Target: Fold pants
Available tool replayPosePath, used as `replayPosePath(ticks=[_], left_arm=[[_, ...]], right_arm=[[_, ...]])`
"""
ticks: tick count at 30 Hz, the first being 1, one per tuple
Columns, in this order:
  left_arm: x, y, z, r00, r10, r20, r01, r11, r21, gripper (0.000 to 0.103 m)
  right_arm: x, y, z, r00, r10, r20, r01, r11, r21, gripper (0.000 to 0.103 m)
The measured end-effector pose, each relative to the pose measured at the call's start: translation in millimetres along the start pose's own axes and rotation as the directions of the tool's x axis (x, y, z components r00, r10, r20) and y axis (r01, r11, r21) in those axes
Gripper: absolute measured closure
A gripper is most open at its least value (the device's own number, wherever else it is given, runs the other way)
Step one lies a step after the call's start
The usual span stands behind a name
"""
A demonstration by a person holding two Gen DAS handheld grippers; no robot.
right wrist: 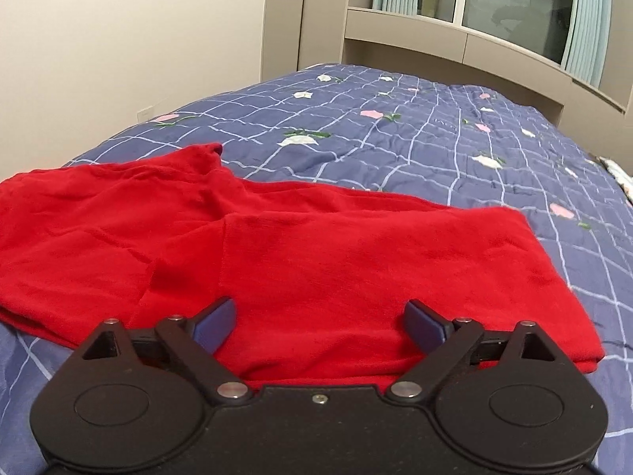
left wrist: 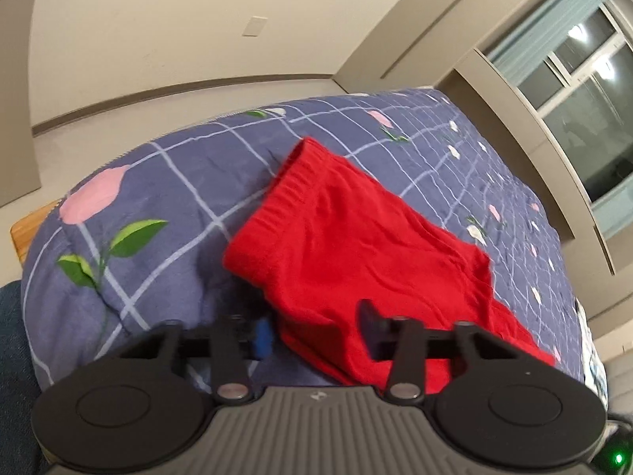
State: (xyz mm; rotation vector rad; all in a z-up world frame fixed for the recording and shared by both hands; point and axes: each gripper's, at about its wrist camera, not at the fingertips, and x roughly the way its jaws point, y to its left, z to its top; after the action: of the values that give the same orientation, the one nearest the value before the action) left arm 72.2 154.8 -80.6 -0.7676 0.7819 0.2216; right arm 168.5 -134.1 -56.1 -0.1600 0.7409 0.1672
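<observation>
Red pants [left wrist: 356, 245] lie flat on the blue flowered bedspread [left wrist: 166, 182], waistband at the far left, legs running to the near right. My left gripper [left wrist: 312, 324] is open and empty, low over the near edge of the pants; its right finger is above the fabric, its left finger above the bedspread. In the right wrist view the pants [right wrist: 316, 253] show folded lengthwise, the leg ends at the right. My right gripper [right wrist: 318, 322] is open and empty, just above the near edge of the legs.
The bedspread [right wrist: 435, 138] covers the whole bed. A beige headboard shelf [right wrist: 455, 39] and a window [right wrist: 514, 4] stand beyond it. A wall [left wrist: 178, 31] runs along the far side. A wooden bed corner [left wrist: 27, 229] shows at the left.
</observation>
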Motion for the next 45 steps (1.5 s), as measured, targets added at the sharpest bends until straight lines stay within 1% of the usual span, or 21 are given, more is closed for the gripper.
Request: replayPosePath(ticks=[1, 4, 5, 7, 10, 11, 13, 15, 19, 22, 25, 29, 32, 35, 36, 39, 42, 43, 45], left_arm=[[-0.6, 0.5, 0.5, 1.000, 0.004, 0.005, -0.004, 1.000, -0.005, 0.069], [1.7, -0.4, 0.4, 1.000, 0.001, -0.004, -0.001, 1.000, -0.012, 0.068], [3.5, -1.1, 0.0, 1.000, 0.001, -0.009, -0.001, 1.000, -0.012, 0.063], [6.2, -0.9, -0.4, 1.000, 0.000, -0.008, 0.000, 1.000, -0.024, 0.060], [8.5, -4.6, 0.1, 1.000, 0.008, -0.006, -0.008, 1.000, -0.022, 0.061], [8.4, -7.2, 1.4, 1.000, 0.012, -0.008, -0.012, 1.000, -0.012, 0.072], [6.9, -12.0, 4.3, 1.000, 0.025, -0.012, -0.025, 1.000, 0.010, 0.088], [3.7, -19.3, 6.1, 0.999, 0.039, 0.000, -0.039, 0.999, 0.034, 0.093], [-8.3, -38.6, 6.1, 0.998, 0.035, 0.043, -0.040, 0.994, 0.105, 0.095], [-17.5, -58.5, 5.5, 0.997, 0.019, 0.069, -0.032, 0.982, 0.186, 0.095], [-25.8, -81.7, 4.0, 0.996, -0.007, 0.089, -0.016, 0.965, 0.260, 0.096], [-32.5, -118.4, 3.3, 0.993, -0.050, 0.104, 0.010, 0.934, 0.356, 0.096], [-35.1, -149.6, 2.5, 0.990, -0.092, 0.108, 0.038, 0.905, 0.423, 0.096], [-36.5, -184.8, -2.2, 0.984, -0.148, 0.095, 0.082, 0.865, 0.495, 0.096], [-36.4, -198.2, -5.9, 0.982, -0.169, 0.085, 0.101, 0.848, 0.521, 0.096], [-32.8, -238.7, -21.4, 0.972, -0.229, 0.044, 0.158, 0.786, 0.598, 0.096], [-25.6, -279.6, -46.2, 0.959, -0.283, -0.031, 0.230, 0.706, 0.670, 0.096], [-21.1, -293.3, -57.5, 0.955, -0.291, -0.063, 0.251, 0.673, 0.696, 0.096], [-9.9, -315.3, -80.4, 0.949, -0.292, -0.120, 0.283, 0.615, 0.736, 0.096]], right_arm=[[-3.7, 0.3, 1.1, 1.000, -0.002, 0.016, 0.002, 1.000, -0.002, 0.010], [-13.8, 0.5, 2.9, 0.998, 0.002, 0.069, -0.003, 1.000, 0.006, 0.010], [-14.2, 2.1, 2.7, 0.998, 0.005, 0.068, -0.004, 1.000, -0.003, 0.010], [-10.8, 4.0, 2.0, 0.999, 0.008, 0.043, -0.007, 1.000, -0.021, 0.010], [-4.8, -0.1, 1.7, 1.000, 0.009, 0.015, -0.009, 1.000, -0.004, 0.009], [-5.7, -3.1, 2.3, 1.000, 0.018, 0.017, -0.018, 1.000, 0.010, 0.009], [-10.4, -6.1, 2.7, 0.999, 0.025, 0.034, -0.026, 0.999, 0.020, 0.007], [-17.3, -8.8, 2.8, 0.998, 0.036, 0.057, -0.038, 0.999, 0.022, 0.005], [-33.3, -19.1, 0.9, 0.994, 0.056, 0.092, -0.061, 0.997, 0.046, 0.004], [-46.4, -28.4, -2.7, 0.992, 0.052, 0.114, -0.060, 0.996, 0.060, 0.003], [-58.1, -38.4, -8.4, 0.992, 0.041, 0.123, -0.051, 0.996, 0.079, 0.003], [-74.4, -51.6, -20.3, 0.990, 0.027, 0.135, -0.042, 0.992, 0.116, 0.003], [-84.5, -59.1, -31.1, 0.991, 0.011, 0.137, -0.028, 0.991, 0.130, 0.003], [-96.1, -70.0, -42.5, 0.990, -0.015, 0.141, -0.007, 0.988, 0.157, 0.002], [-98.5, -73.6, -44.5, 0.989, -0.023, 0.143, -0.001, 0.986, 0.168, 0.002], [-108.8, -88.3, -51.7, 0.987, -0.050, 0.155, 0.016, 0.976, 0.218, 0.002], [-117.9, -101.7, -56.8, 0.984, -0.075, 0.162, 0.030, 0.964, 0.263, 0.002], [-120.3, -105.7, -58.1, 0.983, -0.084, 0.164, 0.037, 0.961, 0.273, 0.002], [-124.4, -114.9, -61.1, 0.982, -0.111, 0.156, 0.061, 0.953, 0.295, 0.002]])
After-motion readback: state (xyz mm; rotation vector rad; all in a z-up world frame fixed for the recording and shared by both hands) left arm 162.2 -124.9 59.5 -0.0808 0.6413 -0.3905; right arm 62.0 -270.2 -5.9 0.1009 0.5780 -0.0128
